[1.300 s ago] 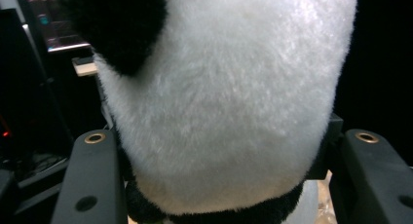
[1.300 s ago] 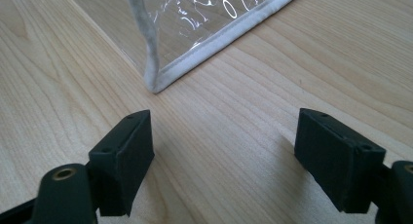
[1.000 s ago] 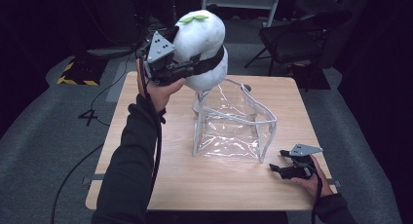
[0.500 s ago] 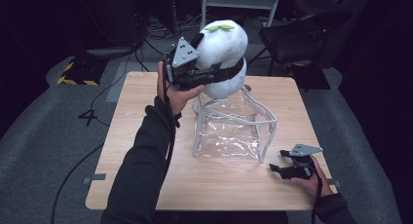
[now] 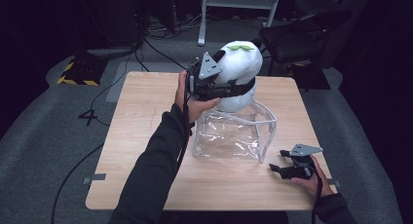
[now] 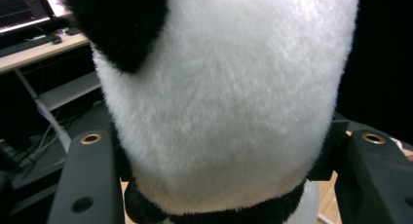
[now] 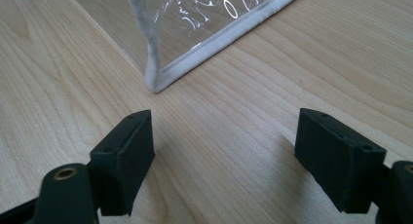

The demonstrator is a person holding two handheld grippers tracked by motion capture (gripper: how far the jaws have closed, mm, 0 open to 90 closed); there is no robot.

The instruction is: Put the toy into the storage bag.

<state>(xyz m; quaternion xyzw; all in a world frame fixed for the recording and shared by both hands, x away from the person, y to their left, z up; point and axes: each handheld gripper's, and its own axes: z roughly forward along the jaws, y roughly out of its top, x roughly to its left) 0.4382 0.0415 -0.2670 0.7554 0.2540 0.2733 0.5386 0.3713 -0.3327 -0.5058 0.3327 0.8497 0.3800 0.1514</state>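
The left gripper [image 5: 233,90], clamped round a plush panda [image 5: 238,73], hung directly above the clear bag [image 5: 234,136], apparently ready to lower it in, while the right gripper [image 5: 278,169] rested wide open and empty just beside the bag's corner.

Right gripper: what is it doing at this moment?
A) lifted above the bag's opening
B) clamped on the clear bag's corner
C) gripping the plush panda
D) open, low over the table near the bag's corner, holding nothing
D: the right gripper has its jaws spread apart with only bare table between them, short of the clear bag corner.

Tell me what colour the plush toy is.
White with black patches, clearest in the left gripper view: plush toy.
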